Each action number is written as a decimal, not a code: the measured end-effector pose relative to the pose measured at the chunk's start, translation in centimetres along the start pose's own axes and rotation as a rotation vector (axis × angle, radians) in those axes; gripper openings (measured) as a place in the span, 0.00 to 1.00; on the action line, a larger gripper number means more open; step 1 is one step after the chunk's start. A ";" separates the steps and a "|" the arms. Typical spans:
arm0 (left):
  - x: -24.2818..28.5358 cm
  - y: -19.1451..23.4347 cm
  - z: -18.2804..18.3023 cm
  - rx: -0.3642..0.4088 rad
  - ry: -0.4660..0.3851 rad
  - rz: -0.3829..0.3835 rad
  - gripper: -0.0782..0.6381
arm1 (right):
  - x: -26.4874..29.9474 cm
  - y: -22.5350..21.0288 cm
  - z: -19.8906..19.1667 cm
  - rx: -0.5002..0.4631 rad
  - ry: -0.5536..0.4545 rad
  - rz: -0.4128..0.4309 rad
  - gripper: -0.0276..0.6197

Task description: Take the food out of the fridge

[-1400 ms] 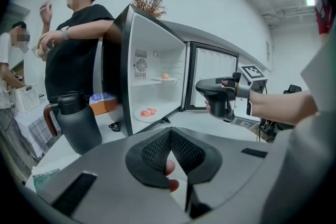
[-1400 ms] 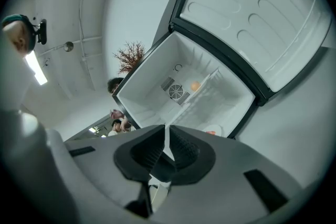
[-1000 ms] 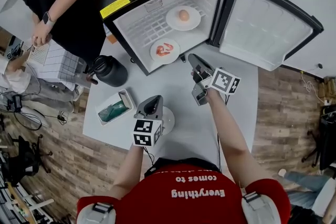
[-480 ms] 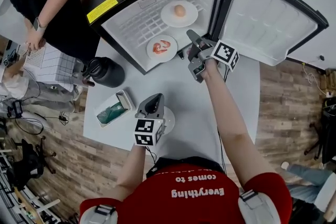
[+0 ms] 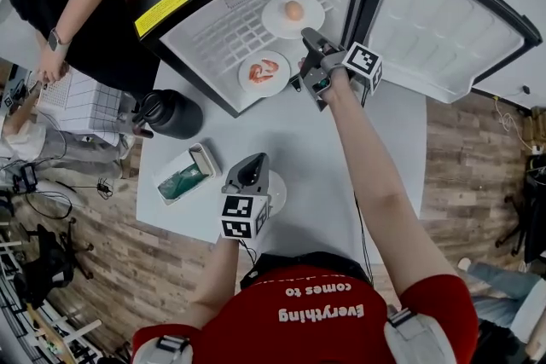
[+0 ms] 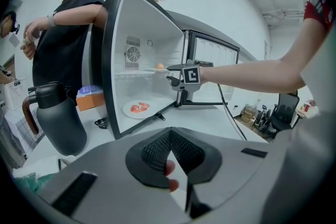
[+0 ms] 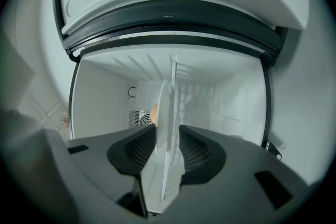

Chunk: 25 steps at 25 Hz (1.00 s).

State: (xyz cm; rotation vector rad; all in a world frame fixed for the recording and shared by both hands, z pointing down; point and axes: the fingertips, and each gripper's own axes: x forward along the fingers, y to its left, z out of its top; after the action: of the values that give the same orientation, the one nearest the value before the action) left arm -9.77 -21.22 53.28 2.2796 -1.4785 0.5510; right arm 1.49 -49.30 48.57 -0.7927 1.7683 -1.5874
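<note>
The right claw (image 7: 167, 136) is the one that matters. It sits at the mouth of the open fridge (image 5: 200, 55), on the end of a long, nearly straight right arm, pointing level into the cabinet. Dead ahead lies the plate (image 5: 275, 20) with an egg (image 5: 293, 10), flat on the wire shelf (image 5: 230, 34). The claw is rolled onto its side, so the plate's rim meets it edge-on, in line with the gap, one jaw above that line and one below. The jaws have just been opening and stand apart. The rim is lined up between them, but nothing is pinched, and I can't tell whether the pads have reached it yet.

Below, on the fridge floor, a second plate (image 5: 250, 79) carries something red (image 5: 264, 69) – also still inside.

The left claw (image 6: 170, 139) hangs low over the table (image 5: 316, 158), close to the person's body and well apart from the fridge, its jaws together at the tips and seemingly empty.

I'd guess a straight push inward comes next – then a level draw, so the egg doesn't roll.
</note>
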 end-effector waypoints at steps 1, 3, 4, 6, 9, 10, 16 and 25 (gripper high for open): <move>0.0 0.1 -0.1 -0.001 0.001 0.000 0.12 | 0.1 -0.1 0.1 0.002 -0.006 0.003 0.24; 0.0 0.2 -0.1 -0.002 0.004 -0.002 0.12 | 0.4 -0.2 0.3 0.003 -0.017 0.005 0.24; 0.0 0.2 -0.1 -0.002 0.004 -0.003 0.12 | 0.5 -0.1 0.4 0.005 -0.020 0.006 0.24; 0.0 0.1 -0.1 -0.001 0.004 -0.005 0.12 | 0.7 0.1 0.4 0.016 -0.023 0.018 0.21; -0.1 -0.3 -0.2 0.003 0.003 -0.012 0.12 | 0.8 0.7 0.3 0.013 -0.015 0.031 0.11; -0.2 -0.3 -0.1 0.003 0.001 -0.014 0.12 | 0.9 0.8 0.3 0.006 -0.007 0.024 0.11; -0.6 -0.6 0.2 0.024 -0.004 -0.020 0.12 | 0.6 0.9 -0.1 -0.003 0.030 -0.005 0.09; -1.6 -0.8 1.9 0.051 -0.045 -0.022 0.12 | -0.6 3.3 -1.8 -0.008 0.061 0.038 0.09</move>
State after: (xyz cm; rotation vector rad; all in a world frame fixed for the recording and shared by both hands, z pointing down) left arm -9.39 -20.65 50.81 2.3592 -1.4745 0.5407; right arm 0.43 -47.39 45.41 -0.7167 1.8234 -1.5958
